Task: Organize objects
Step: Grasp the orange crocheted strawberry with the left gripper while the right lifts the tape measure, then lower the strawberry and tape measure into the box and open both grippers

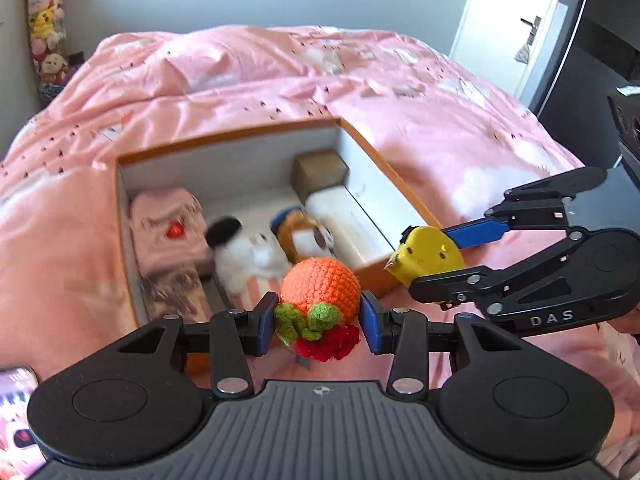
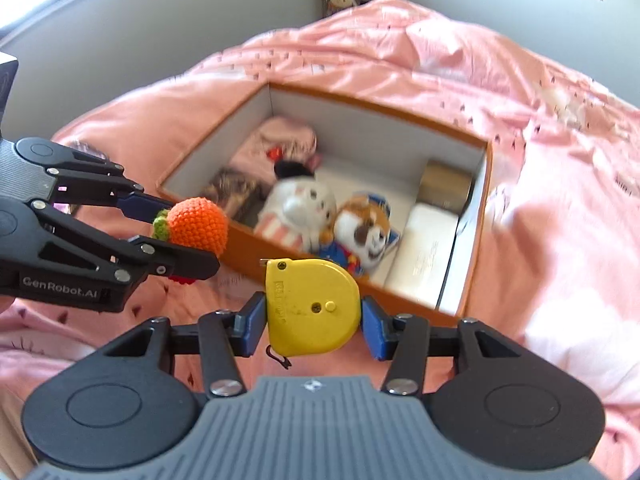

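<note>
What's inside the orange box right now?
The orange box holds a white plush, an orange-and-white plush, a pink pouch, a white case and a brown block. Anything beneath them is hidden.

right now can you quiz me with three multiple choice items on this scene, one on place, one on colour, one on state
1. Where is the white power bank?
A. inside the orange box
B. on the bedspread
C. in a gripper

2. What colour is the tape measure?
A. red
B. yellow
C. green

3. What is the left gripper doing?
A. open and empty
B. shut on the box rim
C. shut on the crocheted orange

Key: 1 A, it lies along the box's right wall. 2 B, its yellow case sits in the right gripper. 3 C, both pads press the crocheted orange.
</note>
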Demonstrator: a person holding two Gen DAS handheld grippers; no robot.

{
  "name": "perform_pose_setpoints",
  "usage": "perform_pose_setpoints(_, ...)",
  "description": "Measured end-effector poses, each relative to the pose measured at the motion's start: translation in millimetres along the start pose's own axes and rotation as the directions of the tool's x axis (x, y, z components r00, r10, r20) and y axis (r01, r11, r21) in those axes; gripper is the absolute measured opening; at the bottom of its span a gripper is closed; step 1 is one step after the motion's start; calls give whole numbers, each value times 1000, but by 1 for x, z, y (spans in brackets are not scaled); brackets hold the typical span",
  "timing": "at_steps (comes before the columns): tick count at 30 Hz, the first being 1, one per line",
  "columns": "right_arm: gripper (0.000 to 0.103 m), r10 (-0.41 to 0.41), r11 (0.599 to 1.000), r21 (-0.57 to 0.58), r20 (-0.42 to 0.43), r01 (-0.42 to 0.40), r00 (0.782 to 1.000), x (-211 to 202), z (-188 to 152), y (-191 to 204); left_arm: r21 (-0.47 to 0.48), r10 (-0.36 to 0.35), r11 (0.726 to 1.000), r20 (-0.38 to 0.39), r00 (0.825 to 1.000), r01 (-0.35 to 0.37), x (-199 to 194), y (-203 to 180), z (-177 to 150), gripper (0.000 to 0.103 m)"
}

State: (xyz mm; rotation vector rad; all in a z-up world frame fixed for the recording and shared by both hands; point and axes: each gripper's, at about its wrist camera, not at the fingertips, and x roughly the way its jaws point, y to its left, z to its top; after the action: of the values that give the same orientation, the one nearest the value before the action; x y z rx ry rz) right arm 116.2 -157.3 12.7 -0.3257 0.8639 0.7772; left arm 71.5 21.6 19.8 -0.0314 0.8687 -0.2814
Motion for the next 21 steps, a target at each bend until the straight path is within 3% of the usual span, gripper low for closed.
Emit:
perform_pose_setpoints(8,52,6,999,44,73,-9,997,6,54,-26,56,65,996,39,997,-67,19,18,54,49)
perform_pose_setpoints(21,52,25,981,190,-3,-24,1000,104,111,-79,192,130,974,-20,991,-123,91,34,89,49)
